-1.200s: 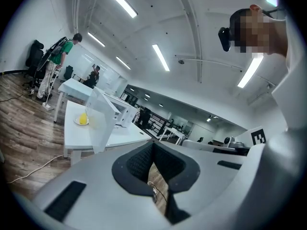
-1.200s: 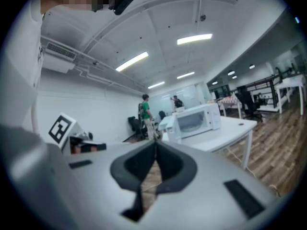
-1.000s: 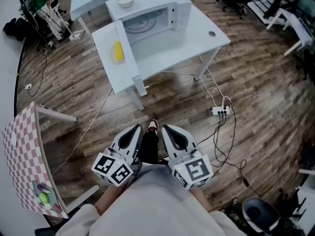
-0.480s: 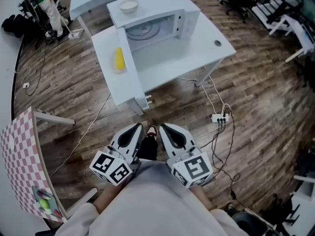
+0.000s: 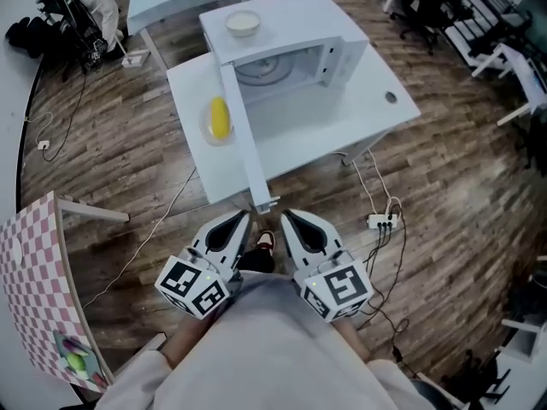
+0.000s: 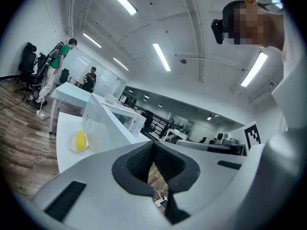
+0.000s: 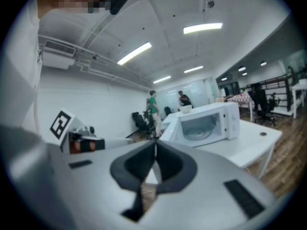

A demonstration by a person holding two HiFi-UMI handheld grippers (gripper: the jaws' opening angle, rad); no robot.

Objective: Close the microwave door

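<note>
A white microwave (image 5: 291, 32) stands on a white table (image 5: 359, 118) ahead of me, its door (image 5: 245, 143) swung wide open toward me and its glass turntable showing inside. In the right gripper view the microwave (image 7: 206, 123) sits right of centre. My left gripper (image 5: 229, 229) and right gripper (image 5: 301, 229) are held close to my body, well short of the table, both shut and empty. In the left gripper view the open door (image 6: 103, 123) shows at the left.
A yellow item on a plate (image 5: 220, 120) lies on the table left of the door, and a white bowl (image 5: 243, 23) sits on top of the microwave. A power strip with cables (image 5: 382, 220) lies on the wood floor. A checkered table (image 5: 34, 280) stands at left.
The view has moved nearer to the table; the microwave and its open door now appear larger and closer to my grippers. Both grippers stay shut near my body.
</note>
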